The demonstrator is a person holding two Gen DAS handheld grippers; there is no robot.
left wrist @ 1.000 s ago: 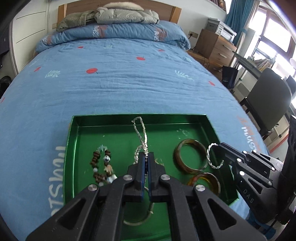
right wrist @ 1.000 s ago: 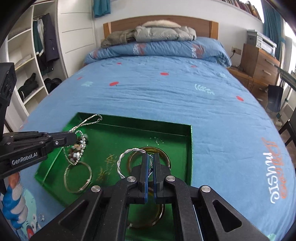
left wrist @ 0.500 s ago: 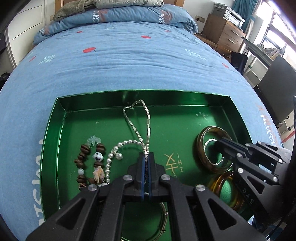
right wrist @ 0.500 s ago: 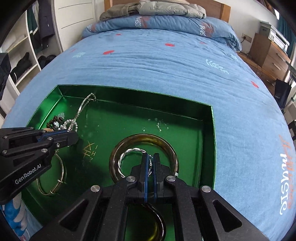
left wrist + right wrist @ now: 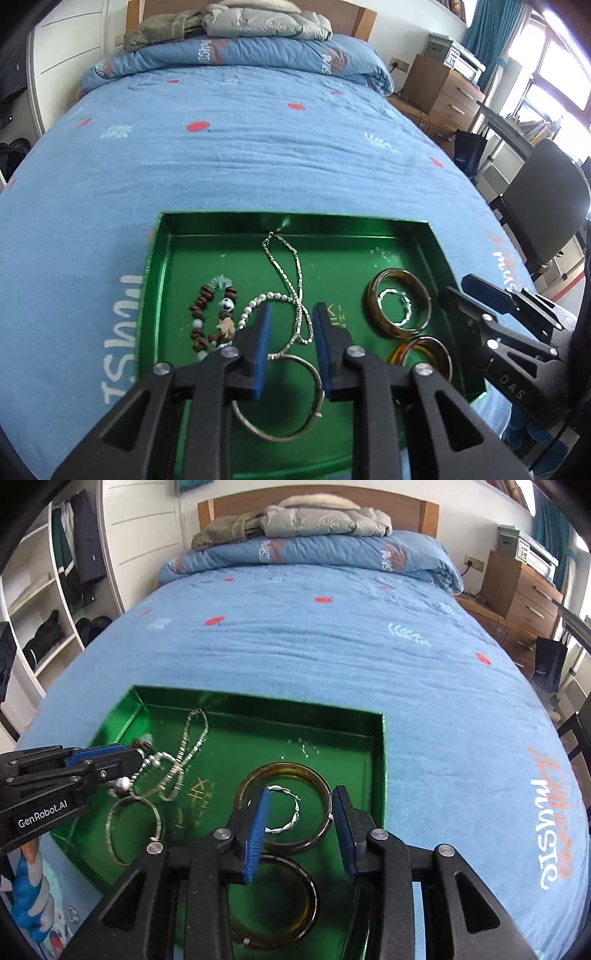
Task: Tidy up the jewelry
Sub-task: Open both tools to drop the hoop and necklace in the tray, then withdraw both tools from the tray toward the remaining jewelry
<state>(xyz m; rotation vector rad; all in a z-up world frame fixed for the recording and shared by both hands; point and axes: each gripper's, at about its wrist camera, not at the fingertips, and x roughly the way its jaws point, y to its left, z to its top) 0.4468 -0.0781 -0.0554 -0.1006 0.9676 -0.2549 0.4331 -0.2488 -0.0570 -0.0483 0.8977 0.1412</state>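
Jewelry lies spread across the floor of a shallow green tray [image 5: 424, 236] set on a blue-quilted bed [image 5: 240, 147]. A silver chain necklace [image 5: 291, 291] runs lengthwise up the tray's middle, its long axis pointing away from the cameras toward the far wall; beside it to the left sit a brown beaded bracelet [image 5: 210, 317] and a short pearl strand [image 5: 258, 302], with a thin silver bangle [image 5: 280, 398] at the near end. To the right, a small twisted silver ring [image 5: 286, 810] rests inside an amber bangle [image 5: 284, 808], and a second amber bangle [image 5: 273, 901] lies nearer the front edge. The left tool [image 5: 290, 350] hangs directly over the lower end of the chain, its blue-padded jaws opening with the chain's tail lying beneath the gap but not pinched. The right tool [image 5: 299, 834] hovers over the amber bangle and twisted ring, jaws likewise opening, nothing clamped between the pads. Each piece appears set down and released, so the sorting looks well advanced. Judged from position, the left hand is nearer the chain and beads, the right nearer the bangles; any further pick of the chain would likely call for a grip across its length.
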